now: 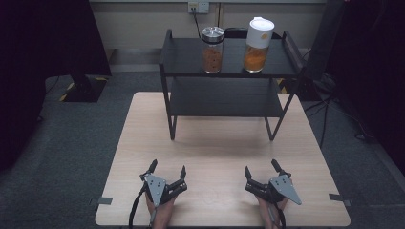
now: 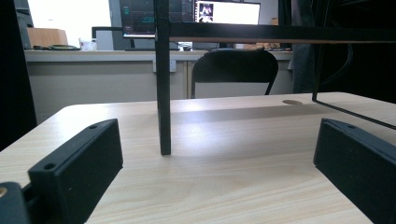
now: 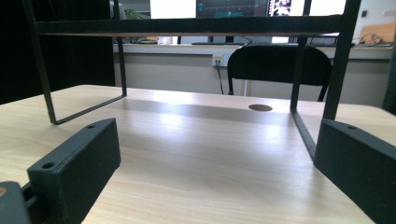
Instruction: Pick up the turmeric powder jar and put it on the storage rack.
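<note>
Pale wood worktop (image 1: 215, 152) on grey carpet, dark curtains to either side.

Nearest: left claw (image 1: 168, 171) and right claw (image 1: 261, 169), both low at the near edge of the worktop, well apart from each other, each in a hand. Both spread wide, nothing between the jaws. Seen the same from the left claw (image 2: 210, 154) view and the right claw (image 3: 215, 154) view: two black jaws far apart, bare wood between.

Ahead of both claws: black two-tier rack (image 1: 224, 98), standing on the far half of the worktop, well apart from either claw. Front left leg of the rack (image 2: 162, 93) straight ahead of the left claw; front right leg (image 3: 337, 70) ahead and to the right of the right claw.

Up on the top shelf, farther off: glass jar with a silver lid (image 1: 212, 49), brown contents, ahead of the left claw and rightward. Just beside it, not touching, taller container with a white lid (image 1: 258, 45), orange contents, roughly straight ahead of the right claw.

Beyond the rack: black chair (image 2: 234, 70), wall with a socket (image 1: 198, 6), monitors (image 2: 191, 14) on a counter.
</note>
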Action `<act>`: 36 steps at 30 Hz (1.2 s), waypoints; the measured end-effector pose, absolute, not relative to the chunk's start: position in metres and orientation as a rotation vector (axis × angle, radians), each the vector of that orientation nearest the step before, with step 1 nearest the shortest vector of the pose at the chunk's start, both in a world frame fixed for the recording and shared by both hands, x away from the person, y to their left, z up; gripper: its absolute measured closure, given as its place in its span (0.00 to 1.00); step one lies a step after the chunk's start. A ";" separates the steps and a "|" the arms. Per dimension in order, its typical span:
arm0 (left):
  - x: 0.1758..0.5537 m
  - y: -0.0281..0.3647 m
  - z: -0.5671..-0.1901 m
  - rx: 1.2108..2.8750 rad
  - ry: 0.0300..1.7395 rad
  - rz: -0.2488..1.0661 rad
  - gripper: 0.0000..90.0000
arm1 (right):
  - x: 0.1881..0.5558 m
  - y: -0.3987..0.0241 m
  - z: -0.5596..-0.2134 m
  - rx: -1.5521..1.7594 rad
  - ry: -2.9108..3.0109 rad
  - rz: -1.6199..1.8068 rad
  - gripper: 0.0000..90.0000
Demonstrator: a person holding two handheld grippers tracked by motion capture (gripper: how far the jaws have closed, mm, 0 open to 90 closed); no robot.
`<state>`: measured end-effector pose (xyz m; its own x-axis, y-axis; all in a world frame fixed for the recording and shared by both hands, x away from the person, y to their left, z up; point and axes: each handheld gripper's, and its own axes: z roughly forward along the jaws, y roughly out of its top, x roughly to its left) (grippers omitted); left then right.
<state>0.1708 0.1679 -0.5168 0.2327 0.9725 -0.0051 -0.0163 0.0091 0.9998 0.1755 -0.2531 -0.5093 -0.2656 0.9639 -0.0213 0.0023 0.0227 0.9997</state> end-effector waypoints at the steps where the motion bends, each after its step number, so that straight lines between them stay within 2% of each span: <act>1: 0.171 0.168 -0.517 1.293 1.026 1.038 0.01 | 0.176 -0.253 -0.509 1.060 1.416 1.387 0.00; 36: 0.171 0.168 -0.517 1.294 1.023 1.035 0.01 | 0.174 -0.253 -0.514 1.053 1.385 1.400 0.00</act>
<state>0.1709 0.1685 -0.5170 0.2363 0.9717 -0.0057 -0.0169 0.0099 0.9998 0.1740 -0.2528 -0.5144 -0.2559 0.9666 -0.0117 -0.0220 0.0063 0.9997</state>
